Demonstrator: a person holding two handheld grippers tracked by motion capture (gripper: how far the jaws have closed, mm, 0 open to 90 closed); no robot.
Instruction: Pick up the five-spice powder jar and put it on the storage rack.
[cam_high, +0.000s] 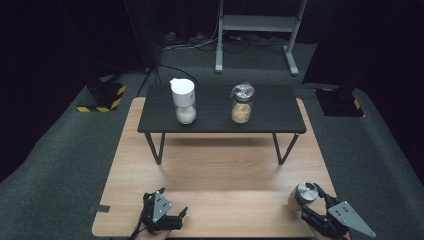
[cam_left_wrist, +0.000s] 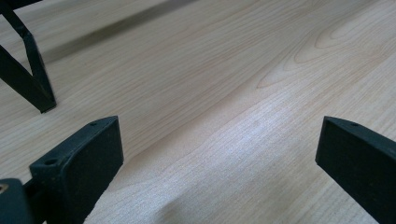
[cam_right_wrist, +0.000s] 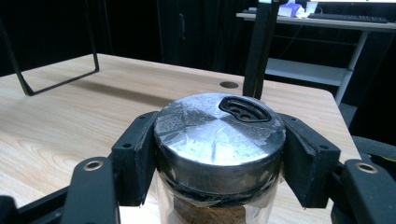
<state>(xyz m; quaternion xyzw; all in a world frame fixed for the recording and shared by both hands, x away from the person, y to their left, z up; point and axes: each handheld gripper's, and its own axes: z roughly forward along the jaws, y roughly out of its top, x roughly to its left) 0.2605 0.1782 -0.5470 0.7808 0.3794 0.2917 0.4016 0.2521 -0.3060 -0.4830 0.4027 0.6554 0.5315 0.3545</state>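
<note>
We judge we are carrying a spice jar (cam_right_wrist: 219, 154) at the wooden table's (cam_high: 220, 165) right front corner; next it likely goes up on the black shelf (cam_high: 220, 107) beside the two jars there. Our right gripper (cam_right_wrist: 219, 158) clamps its metal cap; our left gripper (cam_left_wrist: 219, 158) gapes wide, empty

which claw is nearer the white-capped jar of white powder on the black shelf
Left. The left claw sits at the wooden table's near edge, almost straight below the white-capped jar. The right claw, shut on a metal-lidded jar, is far off to the right.
</note>
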